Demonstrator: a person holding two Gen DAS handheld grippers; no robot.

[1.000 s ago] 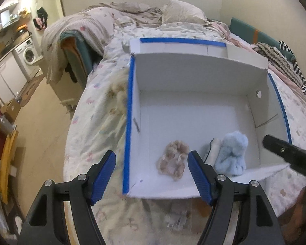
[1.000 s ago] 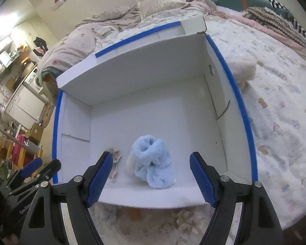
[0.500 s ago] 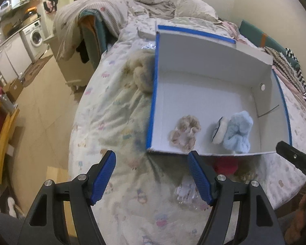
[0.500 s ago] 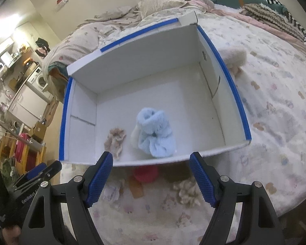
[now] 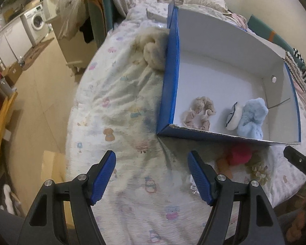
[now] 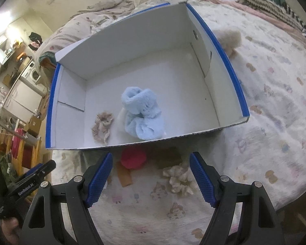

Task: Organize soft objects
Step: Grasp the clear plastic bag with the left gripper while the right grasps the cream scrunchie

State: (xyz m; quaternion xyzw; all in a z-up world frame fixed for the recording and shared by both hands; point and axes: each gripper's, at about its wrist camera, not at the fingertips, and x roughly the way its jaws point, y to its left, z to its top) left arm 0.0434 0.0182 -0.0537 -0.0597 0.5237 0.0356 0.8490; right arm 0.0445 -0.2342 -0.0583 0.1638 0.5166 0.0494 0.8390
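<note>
Both grippers are held spread and empty above the bedspread [image 6: 265, 122]: the left gripper [image 5: 152, 171] and the right gripper [image 6: 151, 172]. Inside the white box [image 6: 173, 47] 2 items are seen, a blue fluffy item [image 6: 141, 115] and a beige scrunchie [image 6: 102, 126]. Just outside its near wall lie a red item [image 6: 133, 158], a cream scrunchie [image 6: 179, 178] and what may be a brown piece [image 6: 124, 173].

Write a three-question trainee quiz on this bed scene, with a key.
1. True or false: the blue sock lies inside the box.
2. What lies right of the red item in front of the box, in the right wrist view: A) cream scrunchie B) a book?
3. Is the right tool open or shut?

Key: 1 true. 2 A. 3 open, holding nothing.
</note>
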